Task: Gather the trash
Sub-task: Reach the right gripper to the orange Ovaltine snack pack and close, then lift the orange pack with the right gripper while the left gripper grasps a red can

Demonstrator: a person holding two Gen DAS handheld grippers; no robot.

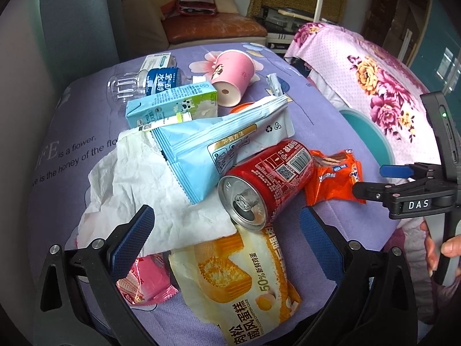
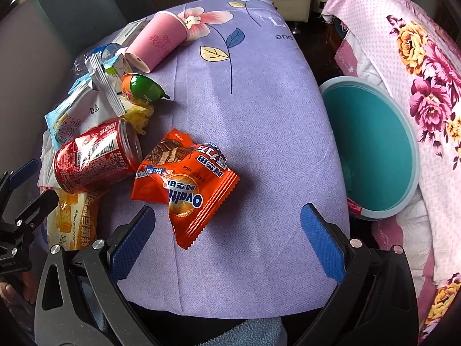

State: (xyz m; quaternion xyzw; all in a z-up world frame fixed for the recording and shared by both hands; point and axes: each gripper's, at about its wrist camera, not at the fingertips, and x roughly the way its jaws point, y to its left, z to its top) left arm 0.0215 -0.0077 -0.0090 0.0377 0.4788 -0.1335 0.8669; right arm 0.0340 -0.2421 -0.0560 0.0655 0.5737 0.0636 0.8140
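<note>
Trash lies piled on a purple cloth [image 2: 259,144]. A red soda can [image 1: 265,181] rests on its side beside a crumpled white tissue [image 1: 138,190], a light blue pouch [image 1: 213,150] and a yellow cake wrapper [image 1: 239,276]. My left gripper [image 1: 224,245] hovers open just above the wrapper and the can's mouth. An orange Ovaltine wrapper [image 2: 184,181] lies right of the can [image 2: 92,158]. My right gripper [image 2: 227,239] stands open at the near edge, just below that wrapper. A teal bin [image 2: 371,150] sits to the right, below the cloth's edge.
Farther back lie a pink paper cup [image 1: 230,77], a milk carton [image 1: 173,106], a clear water bottle [image 1: 144,82] and a pink wrapper [image 1: 147,282]. A green-capped orange piece [image 2: 141,86] lies by the pouch. A pink floral cover [image 2: 417,86] rises right of the bin.
</note>
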